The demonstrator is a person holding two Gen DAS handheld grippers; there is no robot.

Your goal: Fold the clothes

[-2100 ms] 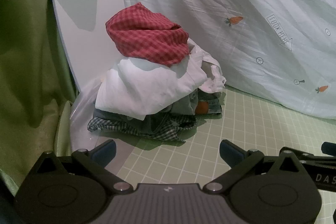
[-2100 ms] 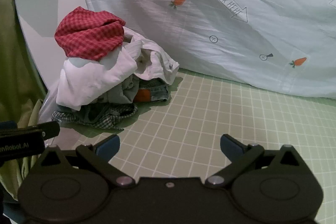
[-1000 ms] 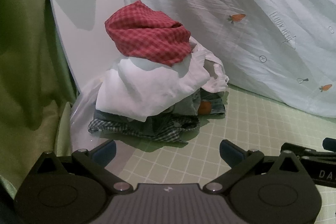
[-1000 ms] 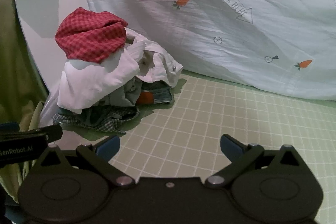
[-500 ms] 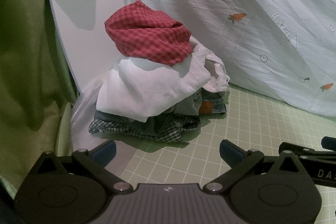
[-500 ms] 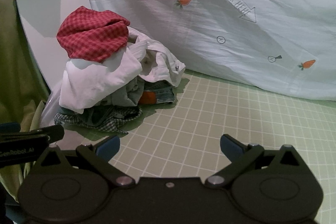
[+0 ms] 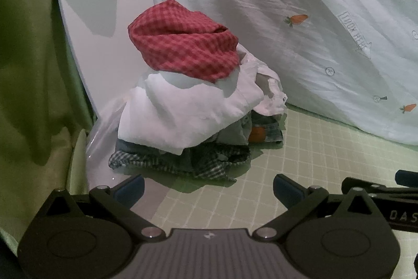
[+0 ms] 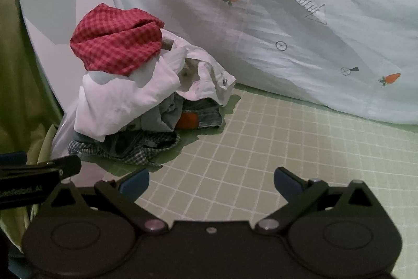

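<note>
Both our tongs stand wide apart and hold nothing. Our left gripper [image 7: 208, 186] hovers over the green grid mat [image 7: 326, 164], its blue-tipped fingers [image 7: 130, 187] clear of any cloth, with the pile of clothes [image 7: 193, 106] just ahead of it. Our right gripper [image 8: 211, 182] hangs beside it over the same mat, fingers spread just as far and touching nothing. We see the pile sitting at the mat's far left corner: a red checked cloth [image 7: 183, 49] on top, a white garment [image 7: 183, 114] under it, denim with an orange patch [image 8: 198, 117] below that, and a dark checked shirt [image 7: 183, 164] at the bottom. Behind the pile hangs a pale sheet printed with carrots [image 8: 287, 17], and a white board [image 7: 104, 17] leans to the pile's left.
</note>
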